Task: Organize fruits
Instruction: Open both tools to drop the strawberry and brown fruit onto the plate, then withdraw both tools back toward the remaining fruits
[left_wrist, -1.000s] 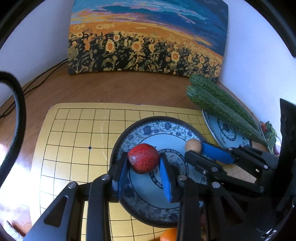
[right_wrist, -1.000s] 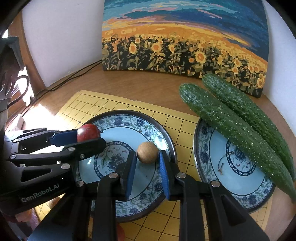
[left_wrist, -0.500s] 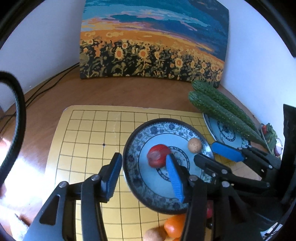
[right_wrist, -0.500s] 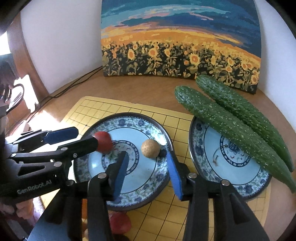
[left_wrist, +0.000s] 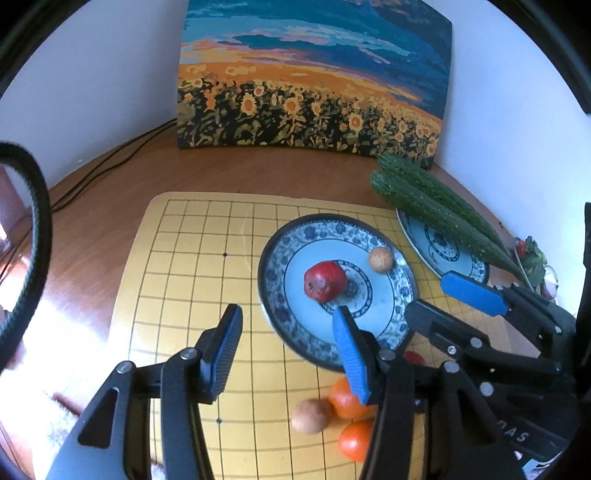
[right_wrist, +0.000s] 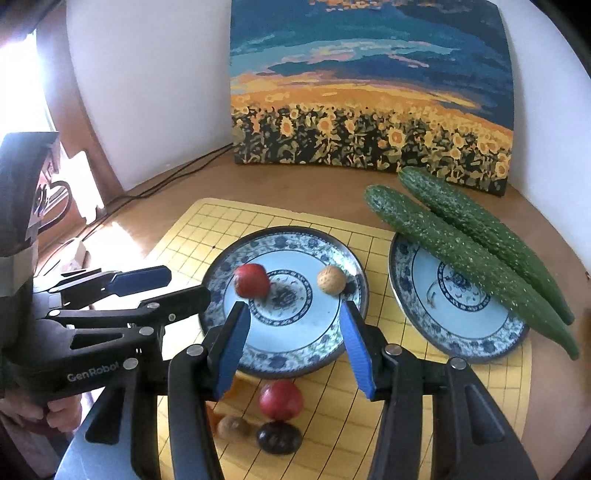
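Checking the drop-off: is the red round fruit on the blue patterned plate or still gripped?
On the blue patterned plate; the red round fruit lies free.

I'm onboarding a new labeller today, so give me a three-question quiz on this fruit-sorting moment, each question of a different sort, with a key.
1. True or false: the left gripper is shut on the red fruit.
2. Multiple choice: what lies across the right plate?
A. two oranges
B. two cucumbers
C. nothing
3. Fill in: beside the red fruit, the left plate also holds a small round ____ fruit.

Key: 1 false, both the left gripper and the right gripper are open and empty; 2 B; 3 tan.
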